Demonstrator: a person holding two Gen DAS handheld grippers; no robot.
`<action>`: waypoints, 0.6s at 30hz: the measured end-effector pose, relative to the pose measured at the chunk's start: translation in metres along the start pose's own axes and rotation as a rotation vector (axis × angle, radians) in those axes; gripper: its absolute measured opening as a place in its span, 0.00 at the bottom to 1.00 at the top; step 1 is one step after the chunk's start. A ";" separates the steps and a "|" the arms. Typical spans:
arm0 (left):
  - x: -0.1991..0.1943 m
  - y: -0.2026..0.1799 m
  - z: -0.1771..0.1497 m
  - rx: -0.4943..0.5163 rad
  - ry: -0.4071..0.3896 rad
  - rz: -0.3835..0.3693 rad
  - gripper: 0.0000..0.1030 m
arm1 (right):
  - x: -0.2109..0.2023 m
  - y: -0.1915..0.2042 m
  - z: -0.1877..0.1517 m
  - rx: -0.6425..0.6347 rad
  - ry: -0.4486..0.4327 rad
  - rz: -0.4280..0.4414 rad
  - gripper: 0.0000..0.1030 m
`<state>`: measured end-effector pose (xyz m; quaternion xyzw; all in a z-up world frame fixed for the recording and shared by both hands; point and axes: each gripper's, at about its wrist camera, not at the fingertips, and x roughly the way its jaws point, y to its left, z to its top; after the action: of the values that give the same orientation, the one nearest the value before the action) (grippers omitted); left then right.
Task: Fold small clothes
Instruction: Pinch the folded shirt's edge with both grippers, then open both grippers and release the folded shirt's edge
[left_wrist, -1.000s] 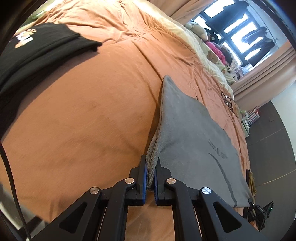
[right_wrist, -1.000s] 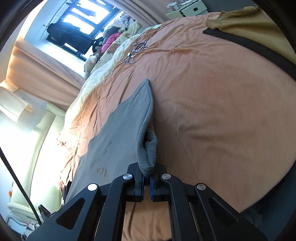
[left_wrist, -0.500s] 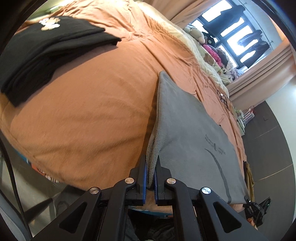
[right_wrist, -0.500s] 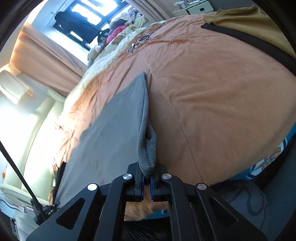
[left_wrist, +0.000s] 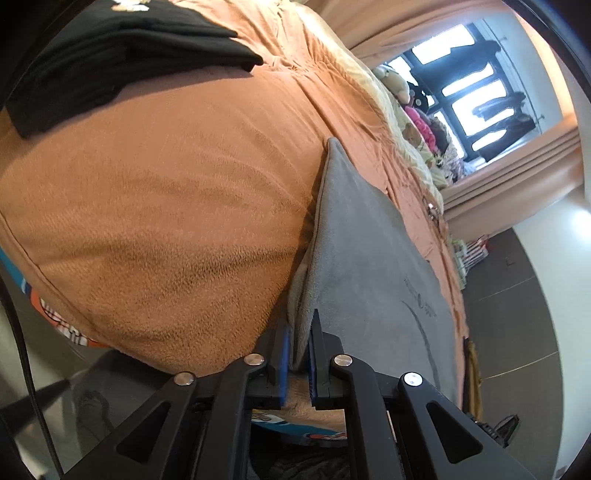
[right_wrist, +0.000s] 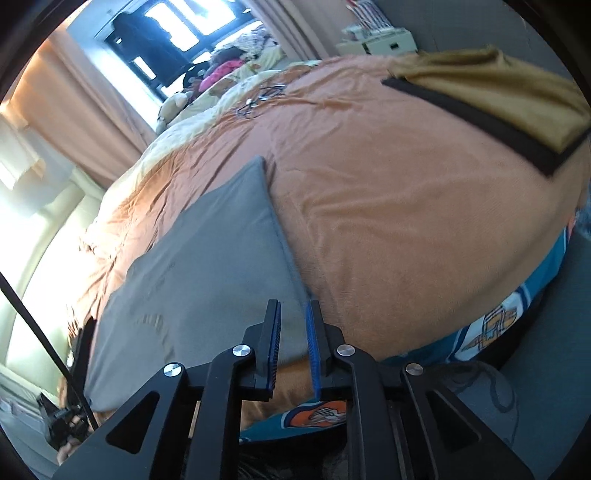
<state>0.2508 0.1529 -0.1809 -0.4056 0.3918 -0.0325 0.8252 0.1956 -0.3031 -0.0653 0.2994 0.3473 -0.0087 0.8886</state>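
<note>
Now mid-fold: grey garment (left_wrist: 369, 258) lies doubled on the bed (left_wrist: 166, 221), near its foot edge. Left gripper (left_wrist: 298, 354) pinches one garment corner; right gripper (right_wrist: 291, 343) jaws opening, cloth released beneath. Next, probably: left lets go, then regrasp for a second fold.

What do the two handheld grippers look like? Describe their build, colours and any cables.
Both are alike. The left gripper and right gripper each have two matte black angular arms with triangular cut-outs, joined by round silver pivot bolts. Their fingers end in flat black plates lined with ribbed blue pads. A thin black cable runs past the left edge of each wrist view.
</note>
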 end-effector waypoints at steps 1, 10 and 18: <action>-0.001 0.002 0.001 -0.006 -0.007 -0.013 0.07 | -0.001 0.010 -0.001 -0.023 0.002 0.007 0.11; -0.003 0.019 -0.008 -0.075 -0.011 -0.126 0.53 | 0.024 0.114 -0.039 -0.261 0.090 0.075 0.11; 0.000 0.025 -0.010 -0.147 -0.013 -0.171 0.53 | 0.063 0.179 -0.056 -0.372 0.120 0.088 0.11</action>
<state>0.2374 0.1626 -0.2018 -0.4971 0.3517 -0.0712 0.7900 0.2496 -0.1141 -0.0430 0.1448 0.3821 0.1122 0.9058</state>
